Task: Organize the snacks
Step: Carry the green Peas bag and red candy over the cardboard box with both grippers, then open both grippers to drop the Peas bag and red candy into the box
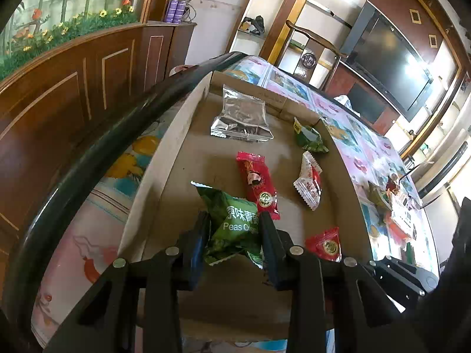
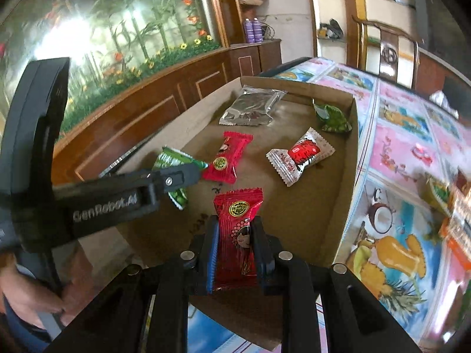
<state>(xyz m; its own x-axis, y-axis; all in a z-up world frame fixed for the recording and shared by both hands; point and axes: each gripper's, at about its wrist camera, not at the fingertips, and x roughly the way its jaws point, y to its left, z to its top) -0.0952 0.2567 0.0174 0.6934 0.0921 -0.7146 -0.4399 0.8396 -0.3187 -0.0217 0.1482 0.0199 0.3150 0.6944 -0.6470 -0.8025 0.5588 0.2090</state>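
A shallow cardboard box (image 1: 182,158) (image 2: 350,153) lies on the table. My left gripper (image 1: 235,220) is shut on a green peas packet (image 1: 232,223) over the box's near left part; it shows in the right wrist view (image 2: 203,164) with the packet (image 2: 167,161). My right gripper (image 2: 235,226) is shut on a red snack packet (image 2: 235,229), also seen in the left wrist view (image 1: 323,244). In the box lie a silver pouch (image 1: 241,117) (image 2: 250,108), a red packet (image 1: 259,185) (image 2: 226,158), a white-red packet (image 1: 309,182) (image 2: 300,156) and a small green packet (image 1: 310,138) (image 2: 332,117).
The table has a colourful fruit-print cloth (image 2: 397,153). More snack packets (image 1: 394,206) (image 2: 450,206) lie on the cloth to the right of the box. A wooden cabinet wall (image 1: 73,94) stands on the left. A chair (image 1: 315,47) and a television (image 1: 388,64) stand beyond the table.
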